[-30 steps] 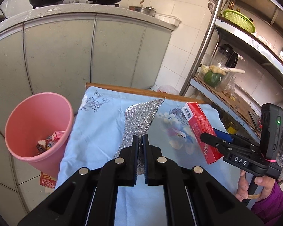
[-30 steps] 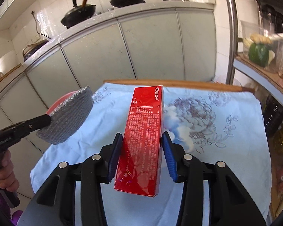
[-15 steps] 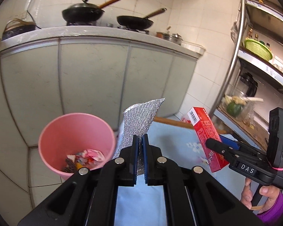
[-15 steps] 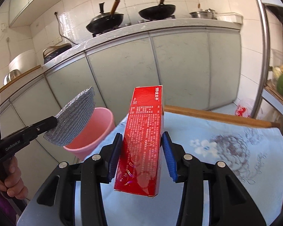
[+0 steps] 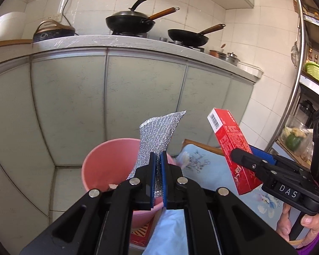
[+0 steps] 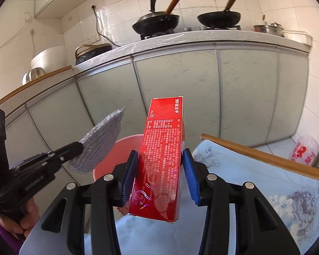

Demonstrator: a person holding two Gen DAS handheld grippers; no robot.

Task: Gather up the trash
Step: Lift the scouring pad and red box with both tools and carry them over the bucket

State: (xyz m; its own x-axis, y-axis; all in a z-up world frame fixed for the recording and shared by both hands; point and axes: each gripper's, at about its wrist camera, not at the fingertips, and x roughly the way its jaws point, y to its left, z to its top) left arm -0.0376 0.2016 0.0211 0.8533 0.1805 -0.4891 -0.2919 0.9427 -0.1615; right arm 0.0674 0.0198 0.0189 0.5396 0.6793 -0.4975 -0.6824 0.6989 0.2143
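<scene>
My left gripper [image 5: 157, 159] is shut on a silver mesh scouring cloth [image 5: 159, 133] and holds it over the near rim of a pink bin [image 5: 108, 161]. The cloth also shows in the right wrist view [image 6: 100, 142]. My right gripper [image 6: 159, 170] is shut on a long red carton [image 6: 161, 155], held upright above the table's left edge, just right of the bin [image 6: 127, 142]. The carton shows in the left wrist view [image 5: 231, 148] to the right of the cloth. A little trash lies in the bin.
The table has a pale blue flowered cloth [image 6: 255, 187] and a wooden edge [image 6: 255, 150]. Grey kitchen cabinets [image 5: 138, 97] stand behind the bin, with woks [image 5: 129, 22] on the counter. A metal shelf rack [image 5: 293, 80] is at the right. A red-printed bag [image 6: 304, 150] lies on the floor.
Both grippers have lifted and swung left from the table towards the pink bin, each still holding its item. The cloth now hangs over the bin's rim.
</scene>
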